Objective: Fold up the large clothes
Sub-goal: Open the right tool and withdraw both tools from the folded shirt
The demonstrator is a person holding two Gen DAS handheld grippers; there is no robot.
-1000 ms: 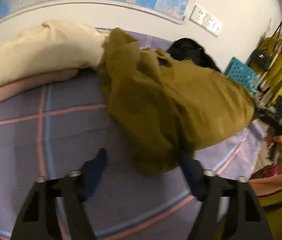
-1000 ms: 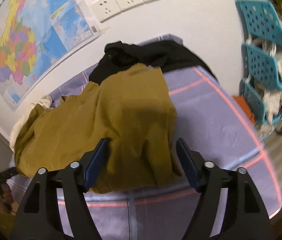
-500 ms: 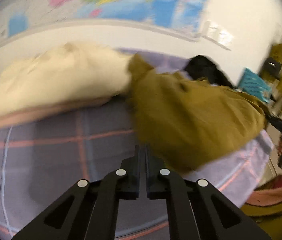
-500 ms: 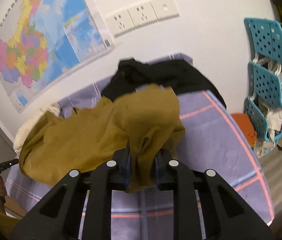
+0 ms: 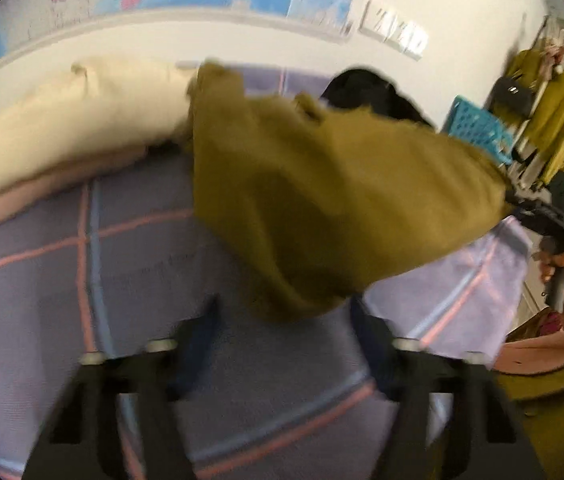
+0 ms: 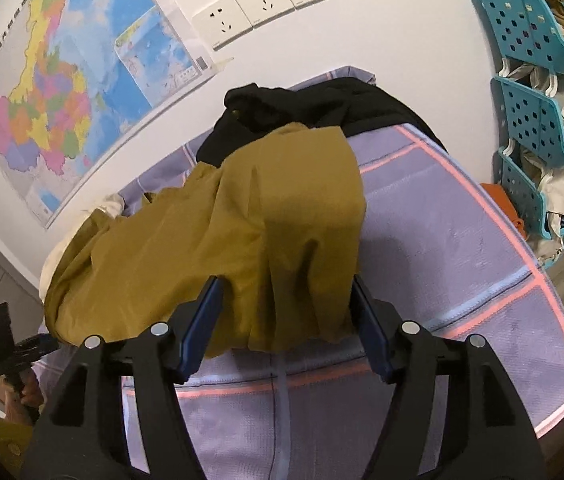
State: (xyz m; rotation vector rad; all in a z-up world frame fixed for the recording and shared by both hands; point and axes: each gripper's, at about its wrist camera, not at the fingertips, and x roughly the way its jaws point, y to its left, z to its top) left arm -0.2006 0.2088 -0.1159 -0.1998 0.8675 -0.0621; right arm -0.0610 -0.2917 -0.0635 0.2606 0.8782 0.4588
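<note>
**Both grippers spread at the mustard garment's near hem**

The right gripper [image 6: 283,316] has its blue fingers [image 6: 202,322] spread, having just been opening; the mustard garment [image 6: 242,240] bunches between them, its hem hanging loose at their tips, no pad pressing it. The left gripper [image 5: 282,332] is likewise parted after opening, the garment's lowest fold just ahead of its fingers, untouched. The garment lies heaped on the lilac checked bed cover [image 6: 441,240]. Beyond it sit a black garment [image 6: 321,108] and, left of it, a cream pillow [image 5: 62,120]. A map [image 6: 62,80] hangs on the wall behind.
</note>
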